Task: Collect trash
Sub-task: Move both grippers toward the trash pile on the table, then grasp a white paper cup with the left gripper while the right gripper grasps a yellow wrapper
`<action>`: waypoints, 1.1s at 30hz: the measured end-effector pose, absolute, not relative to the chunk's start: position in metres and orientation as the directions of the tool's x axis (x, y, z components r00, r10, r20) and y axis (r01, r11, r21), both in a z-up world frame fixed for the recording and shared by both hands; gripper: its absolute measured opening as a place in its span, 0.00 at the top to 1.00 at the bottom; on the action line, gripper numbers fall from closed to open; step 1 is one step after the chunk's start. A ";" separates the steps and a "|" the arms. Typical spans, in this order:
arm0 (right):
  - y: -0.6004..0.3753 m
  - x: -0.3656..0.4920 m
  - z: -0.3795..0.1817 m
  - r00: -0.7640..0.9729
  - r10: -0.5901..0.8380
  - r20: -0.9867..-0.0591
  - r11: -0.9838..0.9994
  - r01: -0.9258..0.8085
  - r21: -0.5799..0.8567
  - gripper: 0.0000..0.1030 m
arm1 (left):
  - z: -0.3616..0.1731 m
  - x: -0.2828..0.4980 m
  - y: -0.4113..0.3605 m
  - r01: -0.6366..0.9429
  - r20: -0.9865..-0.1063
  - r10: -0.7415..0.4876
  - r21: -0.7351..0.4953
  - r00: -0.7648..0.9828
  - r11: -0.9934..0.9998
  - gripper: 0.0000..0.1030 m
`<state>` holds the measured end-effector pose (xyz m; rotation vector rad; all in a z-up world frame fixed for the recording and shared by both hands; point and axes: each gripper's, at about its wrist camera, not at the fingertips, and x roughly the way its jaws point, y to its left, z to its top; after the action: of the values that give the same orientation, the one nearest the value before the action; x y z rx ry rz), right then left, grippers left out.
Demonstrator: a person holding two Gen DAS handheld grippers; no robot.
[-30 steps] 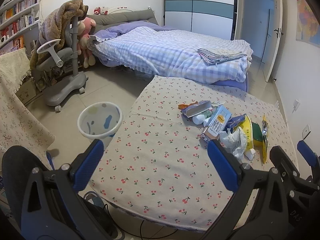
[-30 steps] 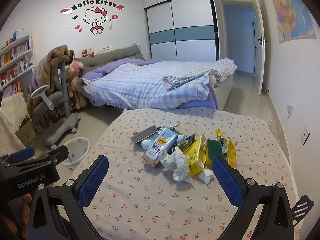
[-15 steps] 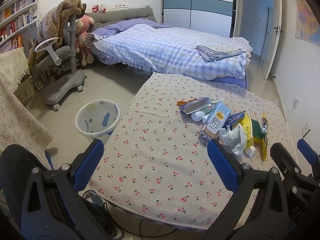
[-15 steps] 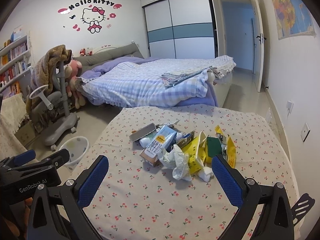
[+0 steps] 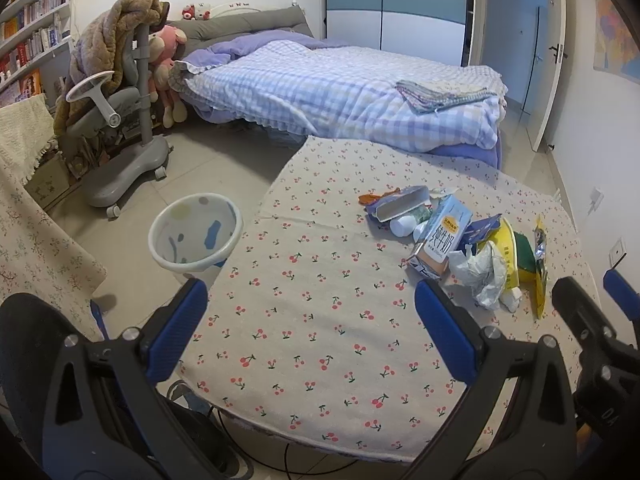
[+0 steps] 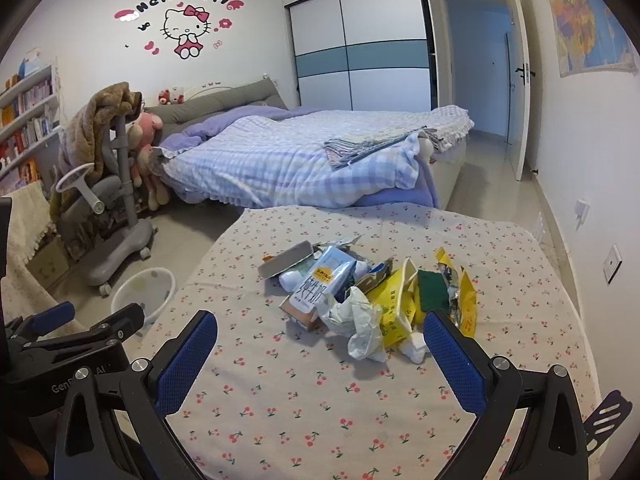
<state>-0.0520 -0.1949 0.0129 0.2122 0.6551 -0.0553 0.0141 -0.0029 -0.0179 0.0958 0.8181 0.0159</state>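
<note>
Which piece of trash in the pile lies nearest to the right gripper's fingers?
The crumpled white plastic bag: it is at the front edge of the pile, closer than the milk carton behind it to the left and the yellow wrappers alongside.

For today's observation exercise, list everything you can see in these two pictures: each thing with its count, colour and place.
milk carton: one, pale blue, in the pile on the table.
crumpled plastic: one, white, front of pile.
yellow packets: several, right of carton.
sponge: one, green, among packets.
table: one, cherry-print cloth.
bin: one, white with spots, on the floor left of table.
bed: one, blue check, behind table.
chair: one, grey, by the shelves.
left gripper: open, above table.
right gripper: open, before pile.
</note>
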 end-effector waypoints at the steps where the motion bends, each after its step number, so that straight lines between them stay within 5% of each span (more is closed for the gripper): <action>1: -0.195 -0.051 0.013 0.788 0.011 -0.615 0.978 0.121 0.172 0.00 | -0.019 0.016 -0.004 0.030 -0.734 0.046 0.090 0.678 0.996 0.00; 12: -0.231 -0.024 0.031 0.803 -0.049 -0.594 0.986 0.133 0.097 0.00 | -0.014 0.051 -0.023 0.124 -0.720 -0.039 0.065 0.693 0.990 0.00; 23: -0.333 0.077 0.010 0.623 0.062 -0.780 0.912 0.282 0.297 0.00 | -0.027 0.132 -0.050 0.280 -0.793 -0.207 -0.047 0.573 0.959 0.00; 33: -0.385 0.095 -0.032 0.541 -0.017 -0.841 0.863 0.433 0.261 0.01 | -0.056 0.194 -0.073 0.449 -0.810 -0.143 0.160 0.569 0.879 0.00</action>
<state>0.0954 -0.3850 -0.0324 0.4761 0.9698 -0.2798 0.1939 -0.0732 -0.0557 0.3704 0.9038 -0.3565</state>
